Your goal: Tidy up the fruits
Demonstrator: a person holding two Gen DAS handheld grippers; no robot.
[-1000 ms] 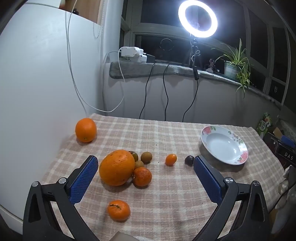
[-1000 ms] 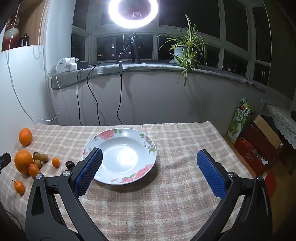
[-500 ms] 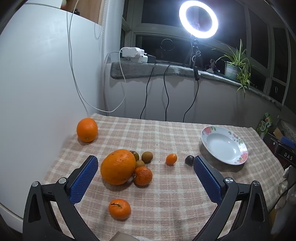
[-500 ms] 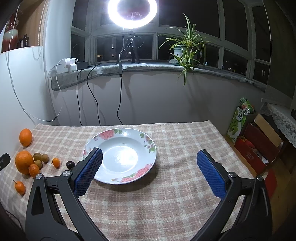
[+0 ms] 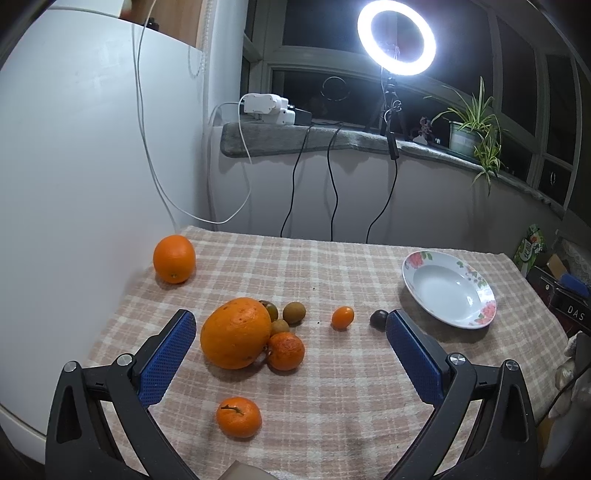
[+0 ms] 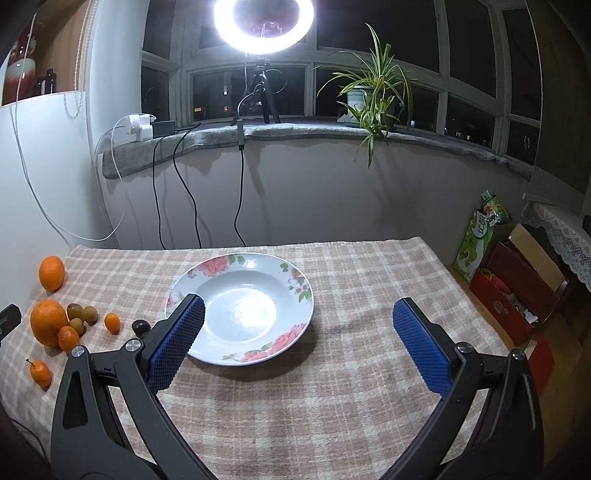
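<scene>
A big orange (image 5: 235, 333) lies on the checked cloth between my left gripper's (image 5: 290, 332) open fingers, with a small mandarin (image 5: 285, 350) and several small green-brown fruits (image 5: 294, 312) against it. Another mandarin (image 5: 238, 416) lies nearer, a medium orange (image 5: 174, 258) farther left. A tiny kumquat (image 5: 342, 317) and a dark fruit (image 5: 379, 318) lie toward the flowered white plate (image 5: 476, 317). My right gripper (image 6: 297, 334) hovers open in front of that plate (image 6: 295, 288), which holds nothing. The fruits (image 6: 48, 322) sit far left in the right wrist view.
A white wall panel (image 5: 74, 184) borders the table's left side. Cables (image 5: 332, 184) hang from the grey windowsill (image 6: 295, 129) behind, with a ring light (image 6: 264, 18) and a potted plant (image 6: 365, 96). Boxes (image 6: 517, 288) stand beyond the table's right edge.
The left wrist view has shifted slightly, with the fruits sliding a little to the right in frame. The right gripper has barely moved. Both stay open.
</scene>
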